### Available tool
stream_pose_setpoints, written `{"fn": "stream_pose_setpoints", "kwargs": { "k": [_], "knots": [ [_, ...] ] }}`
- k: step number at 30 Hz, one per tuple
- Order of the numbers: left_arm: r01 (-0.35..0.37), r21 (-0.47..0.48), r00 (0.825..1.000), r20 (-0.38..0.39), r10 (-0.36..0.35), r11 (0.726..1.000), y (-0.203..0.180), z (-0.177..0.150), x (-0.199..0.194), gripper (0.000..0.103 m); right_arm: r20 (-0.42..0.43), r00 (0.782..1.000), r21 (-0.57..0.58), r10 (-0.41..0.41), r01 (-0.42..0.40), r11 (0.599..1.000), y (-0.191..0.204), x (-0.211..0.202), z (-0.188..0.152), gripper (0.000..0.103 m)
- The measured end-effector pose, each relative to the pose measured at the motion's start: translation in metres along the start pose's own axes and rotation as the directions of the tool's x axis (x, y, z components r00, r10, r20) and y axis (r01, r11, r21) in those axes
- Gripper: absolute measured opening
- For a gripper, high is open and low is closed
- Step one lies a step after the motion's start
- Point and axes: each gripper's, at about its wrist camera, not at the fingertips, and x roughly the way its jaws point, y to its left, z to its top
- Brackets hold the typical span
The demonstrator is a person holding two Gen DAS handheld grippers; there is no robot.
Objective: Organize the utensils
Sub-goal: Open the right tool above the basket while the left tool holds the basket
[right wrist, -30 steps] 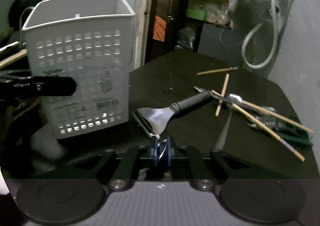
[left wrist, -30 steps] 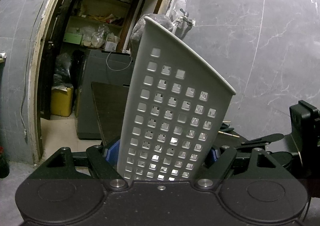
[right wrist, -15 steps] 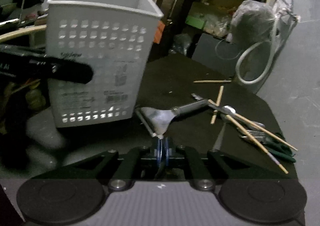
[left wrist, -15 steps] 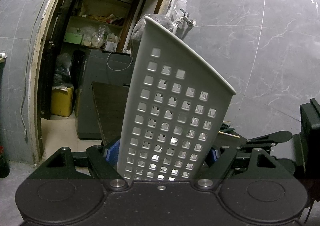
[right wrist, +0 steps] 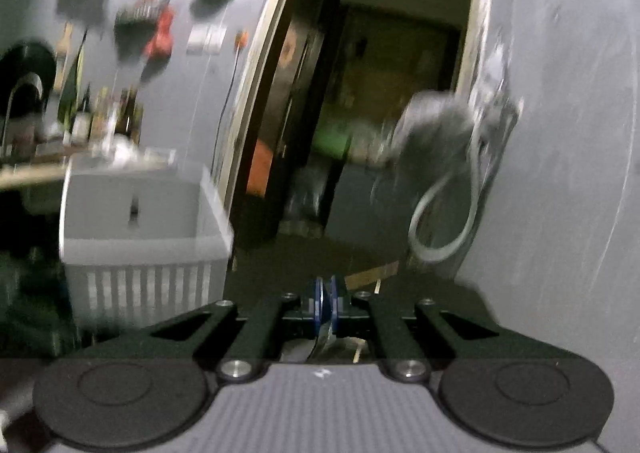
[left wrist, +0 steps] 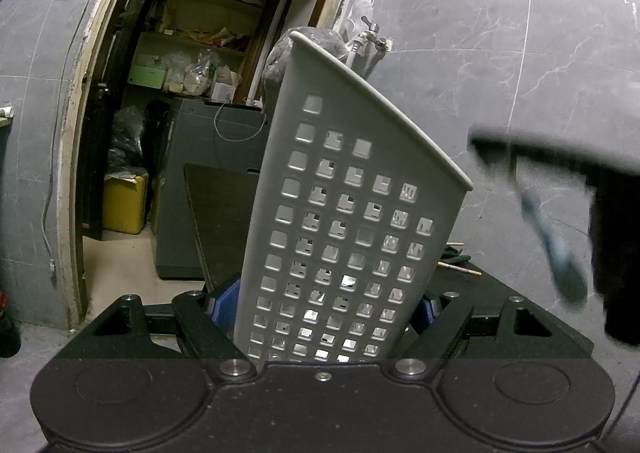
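- Since a second ago, the right gripper (right wrist: 325,307) has lifted the peeler off the table and swung up toward the basket (right wrist: 136,253); its view is now motion-blurred.
- Its blue pads are pressed together on a thin metal piece, seemingly the peeler's head; in the left view the blurred peeler (left wrist: 552,249) hangs right of the fingers.
- Left gripper (left wrist: 324,305) clamps the basket wall between its fingers, unchanged.
- One utensil is en route; chopsticks (left wrist: 460,267) beyond the basket still wait, so most sorting probably remains.
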Motion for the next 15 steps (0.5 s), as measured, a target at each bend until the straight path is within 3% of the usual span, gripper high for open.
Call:
{"fn": "stream_pose_setpoints", "kwargs": {
  "k": [3, 7, 12, 15],
  "knots": [
    [-0.001, 0.001, 1.0, 0.0, 0.001, 1.0, 0.0, 0.0, 0.0, 0.082, 0.148, 0.989, 0.036, -0.017, 0.012, 0.999, -0.004, -0.005, 0.03, 0.006],
    [-0.003, 0.002, 1.0, -0.002, 0.003, 1.0, -0.001, 0.001, -0.002, 0.081, 0.337, 0.941, 0.119, -0.025, -0.016, 0.993, -0.007, 0.005, 0.062, 0.006],
    [-0.002, 0.001, 1.0, -0.001, 0.002, 1.0, -0.002, 0.002, -0.002, 0.081, 0.425, 0.904, 0.194, -0.047, -0.04, 0.98, -0.002, 0.047, 0.076, 0.006],
    [0.002, 0.0, 1.0, -0.001, -0.002, 1.0, 0.0, 0.002, -0.003, 0.081, 0.43, 0.901, 0.2, -0.054, -0.037, 0.979, 0.004, 0.069, 0.072, 0.006]
  ]
}}
